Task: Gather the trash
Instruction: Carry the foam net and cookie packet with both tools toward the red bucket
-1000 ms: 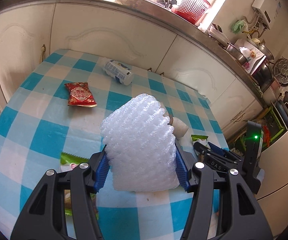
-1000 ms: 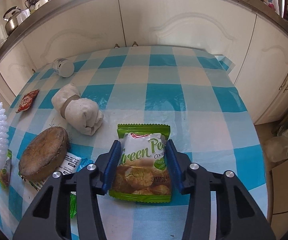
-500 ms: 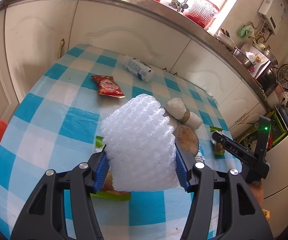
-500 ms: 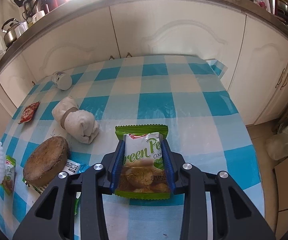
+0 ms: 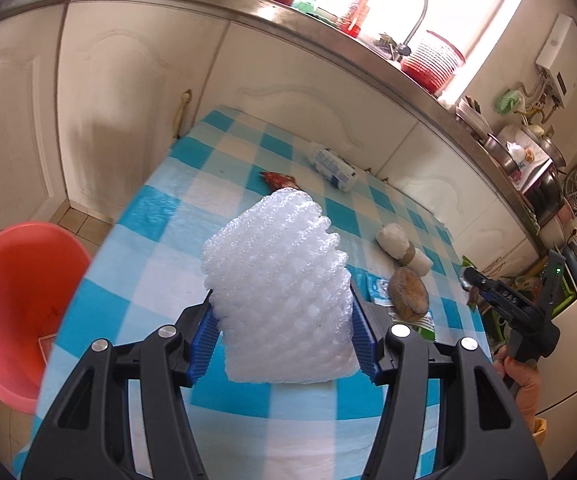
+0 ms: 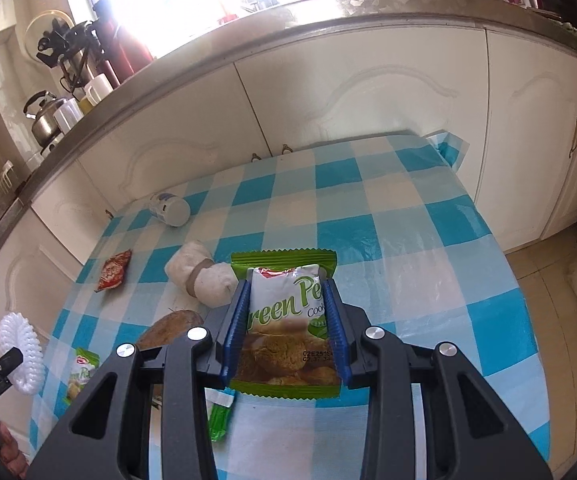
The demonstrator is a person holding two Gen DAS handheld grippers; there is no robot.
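Left hand-held gripper (image 5: 284,344) clamped on white foam netting (image 5: 278,296); right hand-held gripper (image 6: 286,328) clamped on green cookie packet (image 6: 286,320), above checkered counter (image 6: 408,240).

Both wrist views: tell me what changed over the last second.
The left gripper, clamped on the white foam fruit net, swung left toward the table's edge, bringing the orange plastic basin into view. The right gripper closed on the green cookie packet and lifted it. The red sachet, white bottle and brown coconut shell stayed put.
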